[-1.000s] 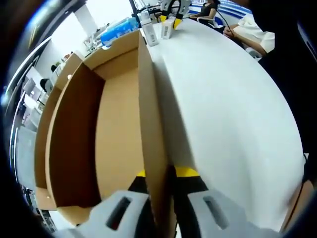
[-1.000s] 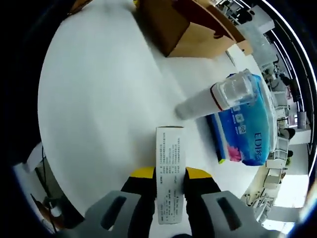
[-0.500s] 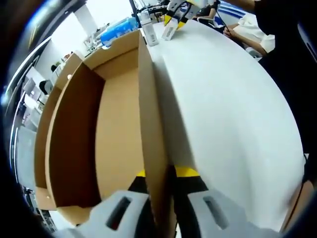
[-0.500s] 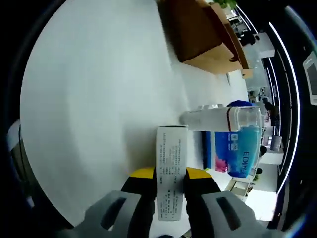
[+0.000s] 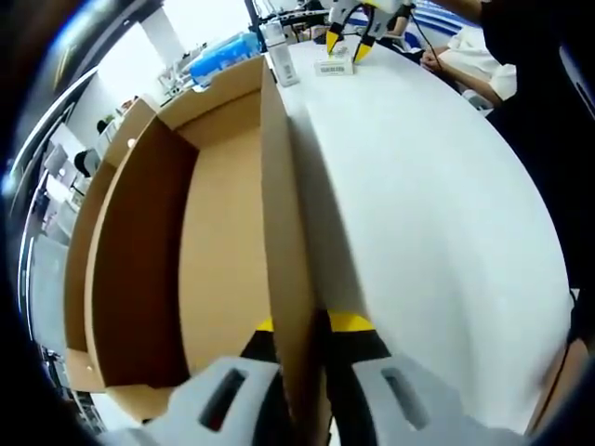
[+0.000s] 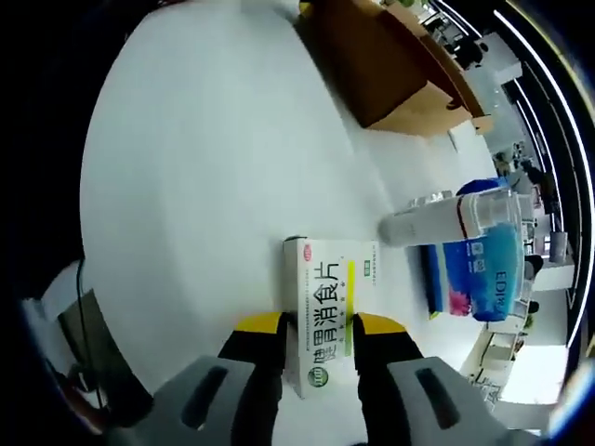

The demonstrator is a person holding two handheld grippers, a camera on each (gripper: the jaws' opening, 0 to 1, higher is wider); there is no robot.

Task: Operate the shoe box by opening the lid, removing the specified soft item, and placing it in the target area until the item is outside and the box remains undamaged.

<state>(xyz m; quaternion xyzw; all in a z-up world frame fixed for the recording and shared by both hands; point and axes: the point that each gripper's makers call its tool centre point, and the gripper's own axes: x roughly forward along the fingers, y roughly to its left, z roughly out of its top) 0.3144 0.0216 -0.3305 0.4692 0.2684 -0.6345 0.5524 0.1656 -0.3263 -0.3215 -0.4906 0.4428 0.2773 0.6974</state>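
Note:
The brown cardboard shoe box (image 5: 223,242) lies open, its inside bare. My left gripper (image 5: 299,327) is shut on the box's thin right wall (image 5: 277,186). Far across the white table (image 5: 428,186) my right gripper (image 5: 346,39) hovers over a small white carton (image 5: 335,68). In the right gripper view that white carton (image 6: 327,297), printed in green, lies flat on the table face up. My right gripper (image 6: 318,323) stands open just above it, its right finger overlapping the carton's edge. The shoe box (image 6: 381,65) is at the far end.
A clear capped bottle (image 6: 446,216) lies on its side right of the carton, against a blue tissue pack (image 6: 474,274). The bottle (image 5: 279,60) and the blue pack (image 5: 218,56) are beyond the shoe box. A person in dark clothes (image 5: 530,102) stands at the table's right.
The white carton, held on its narrow edge between the right jaws before, now lies flat on the table with the jaws parted over it. The left gripper and shoe box have not moved.

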